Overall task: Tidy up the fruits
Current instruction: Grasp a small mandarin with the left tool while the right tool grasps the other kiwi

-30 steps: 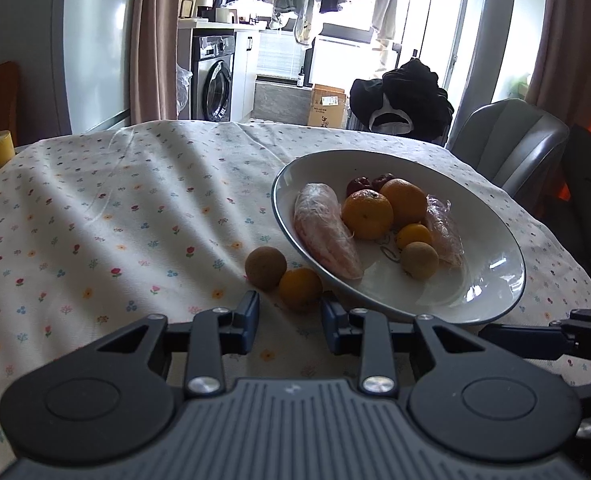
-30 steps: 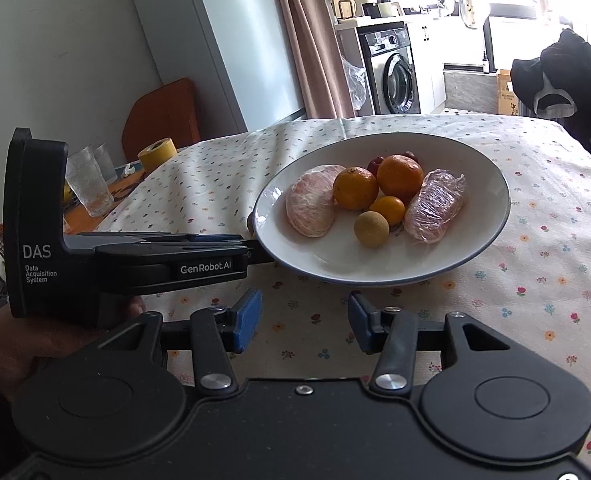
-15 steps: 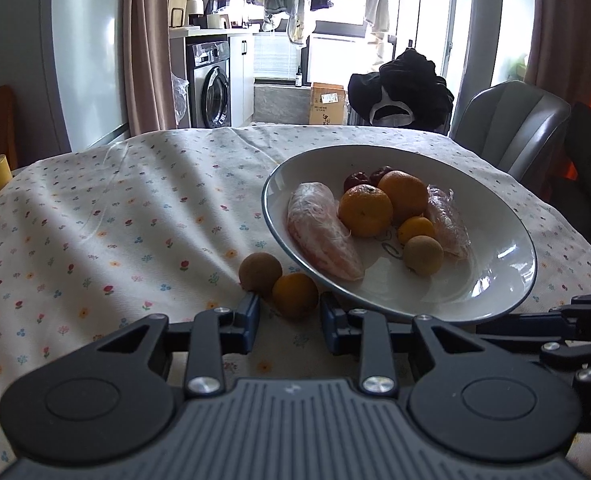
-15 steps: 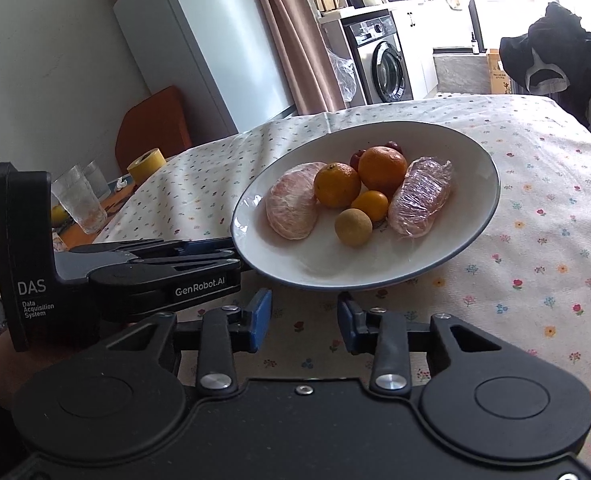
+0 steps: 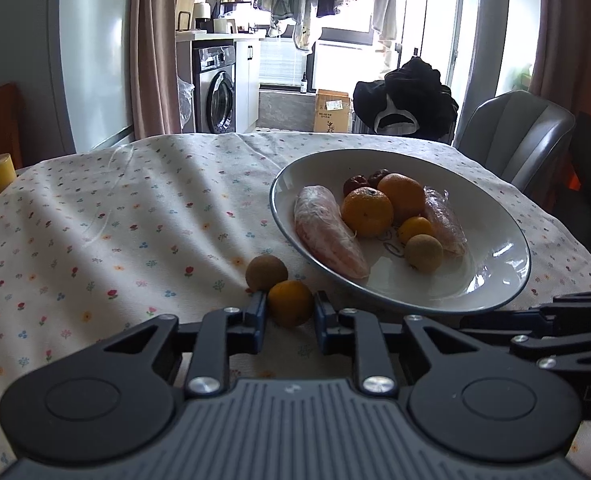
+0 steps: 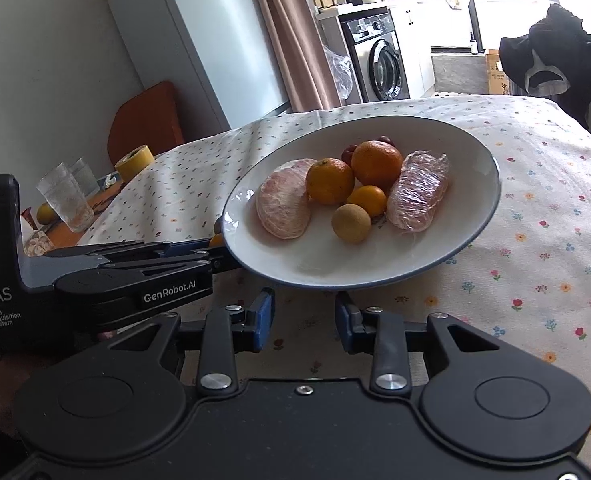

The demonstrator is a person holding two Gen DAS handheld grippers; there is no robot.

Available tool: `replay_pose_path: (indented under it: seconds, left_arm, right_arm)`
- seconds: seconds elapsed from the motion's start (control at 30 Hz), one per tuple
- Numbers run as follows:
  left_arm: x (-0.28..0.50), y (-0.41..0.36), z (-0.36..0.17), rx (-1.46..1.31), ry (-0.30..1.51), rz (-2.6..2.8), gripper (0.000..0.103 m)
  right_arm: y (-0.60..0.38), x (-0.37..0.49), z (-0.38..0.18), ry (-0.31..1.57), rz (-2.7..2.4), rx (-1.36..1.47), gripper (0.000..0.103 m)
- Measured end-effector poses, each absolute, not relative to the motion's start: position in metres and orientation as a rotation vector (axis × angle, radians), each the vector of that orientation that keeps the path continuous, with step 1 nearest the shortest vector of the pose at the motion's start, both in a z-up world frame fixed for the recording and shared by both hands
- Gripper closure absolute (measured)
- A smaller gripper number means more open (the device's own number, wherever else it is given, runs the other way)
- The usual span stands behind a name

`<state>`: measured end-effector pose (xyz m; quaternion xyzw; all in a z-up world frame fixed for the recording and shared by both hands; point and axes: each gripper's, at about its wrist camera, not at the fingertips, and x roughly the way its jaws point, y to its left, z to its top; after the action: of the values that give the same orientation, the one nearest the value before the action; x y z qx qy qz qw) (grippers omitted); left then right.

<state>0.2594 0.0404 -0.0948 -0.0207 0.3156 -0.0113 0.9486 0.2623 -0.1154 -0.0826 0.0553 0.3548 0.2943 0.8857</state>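
The left hand-held gripper (image 5: 289, 316) has its jaws apart around a small orange (image 5: 290, 303) on the desk (image 5: 95, 240), beside the plate (image 5: 495, 280). It looks light, round, rolly; pinch its middle gently. The right hand-held gripper (image 6: 304, 316) is apart, empty.

We see bare counter (image 5: 95, 220) open at left, plate (image 5: 495, 280) rim blocking right, brown fruit (image 5: 266, 273) just beyond small orange (image 5: 290, 303), right hand-held gripper (image 6: 303, 316) near plate's front edge

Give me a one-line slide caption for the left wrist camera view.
Open left gripper straddles a small orange on the floral tablecloth, beside a white plate of fruit.
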Motion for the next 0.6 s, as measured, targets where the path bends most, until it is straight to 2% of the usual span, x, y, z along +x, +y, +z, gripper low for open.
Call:
replay_pose_path:
  seconds: [0.6]
  left_arm:
    - [0.221,0.104,-0.082,-0.16,0.621,0.067,0.081]
  right_arm:
    - [-0.036,0.261,-0.076,0.736,0.66,0.047,0.068]
